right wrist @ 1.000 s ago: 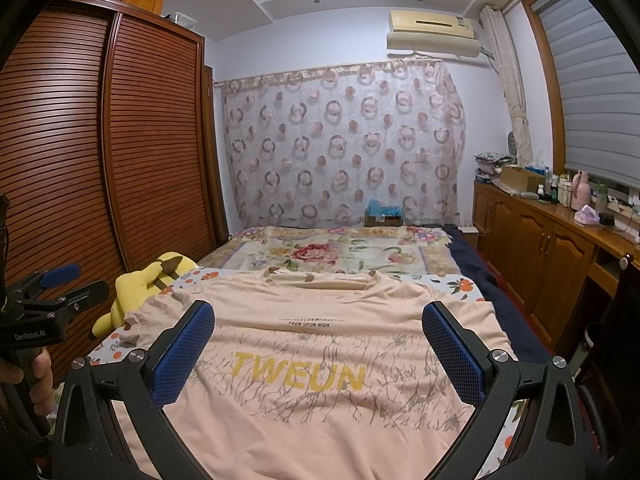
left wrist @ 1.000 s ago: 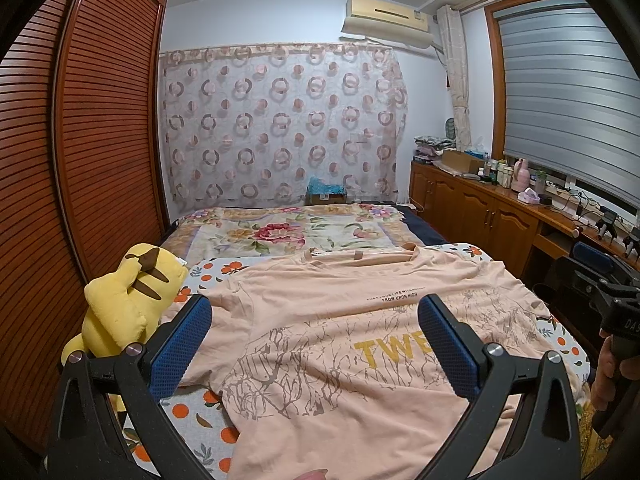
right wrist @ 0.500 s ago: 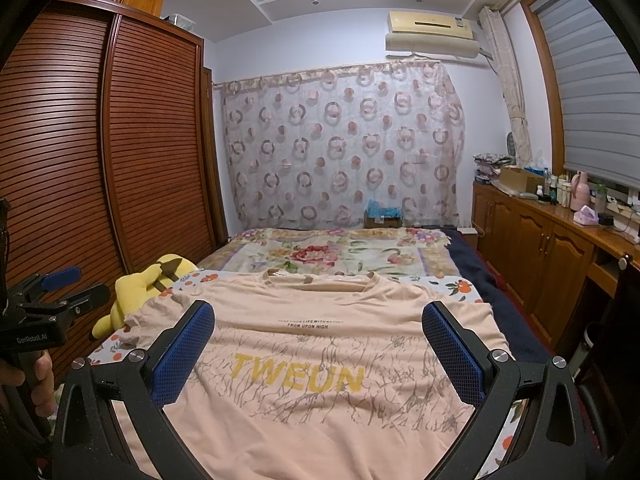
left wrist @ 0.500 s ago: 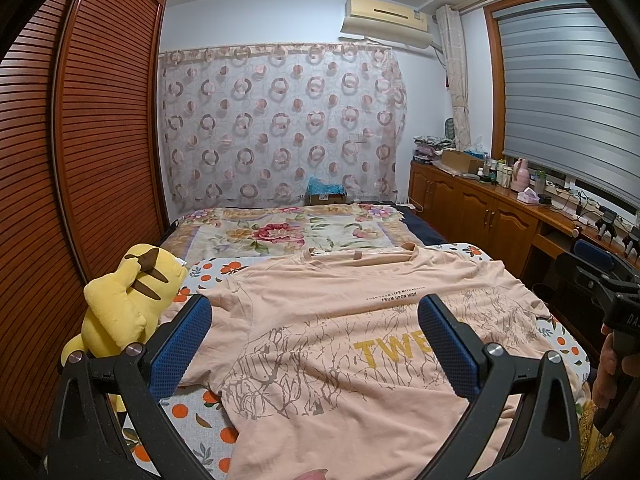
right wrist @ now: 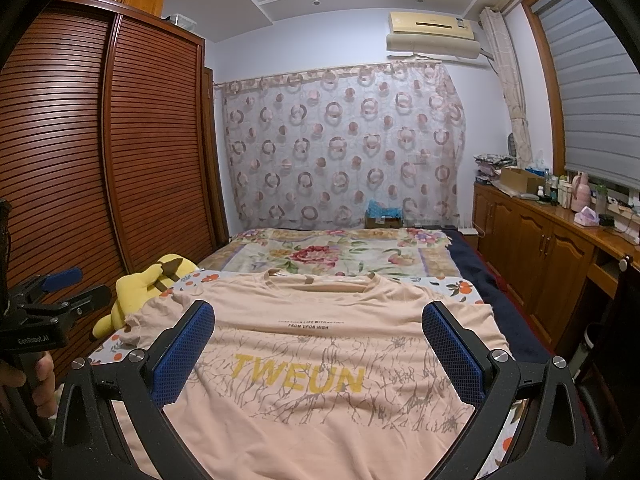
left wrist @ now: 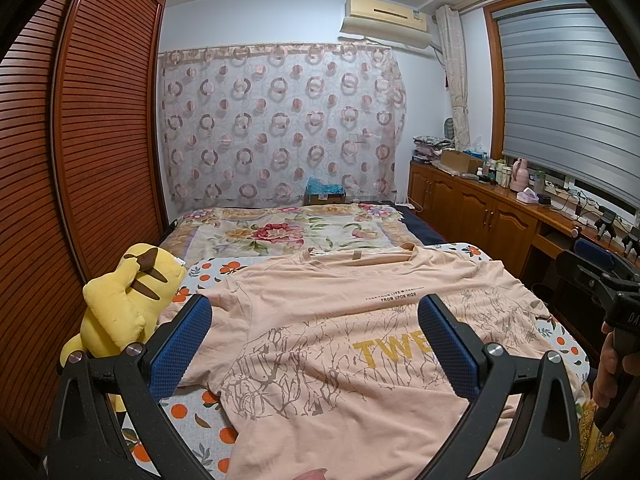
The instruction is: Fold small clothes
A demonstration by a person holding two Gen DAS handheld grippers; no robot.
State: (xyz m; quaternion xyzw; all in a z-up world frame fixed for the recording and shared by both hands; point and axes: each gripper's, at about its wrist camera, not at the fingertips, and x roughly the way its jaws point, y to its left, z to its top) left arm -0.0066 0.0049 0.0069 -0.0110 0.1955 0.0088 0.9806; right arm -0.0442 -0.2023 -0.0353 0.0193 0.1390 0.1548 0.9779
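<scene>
Filling the room ahead of you is the bed [left wrist: 280, 236], with a floral blanket [right wrist: 344, 254] over its far half and an orange-print sheet [left wrist: 208, 272] on the near half. Your shirt [right wrist: 320, 360], a peach tee printed TWEUN in yellow, lies flat and face up on that sheet, collar toward the curtain [right wrist: 340, 140], hem toward you. Its sleeve on your left is a bit rumpled. A slatted wardrobe [left wrist: 80, 140] runs along your left, a wooden counter [right wrist: 560, 232] with clutter along your right under the blinds. A yellow plush [left wrist: 124, 300] sits at the bed's left edge, just beside the tee's sleeve. Your left gripper [left wrist: 316, 344] is spread wide and empty, hanging over the shirt's left part without touching it. Your right gripper [right wrist: 318, 354] is likewise spread wide, holding nothing, over the shirt's middle. Each of your hands shows at a frame edge, gripping its handle.
</scene>
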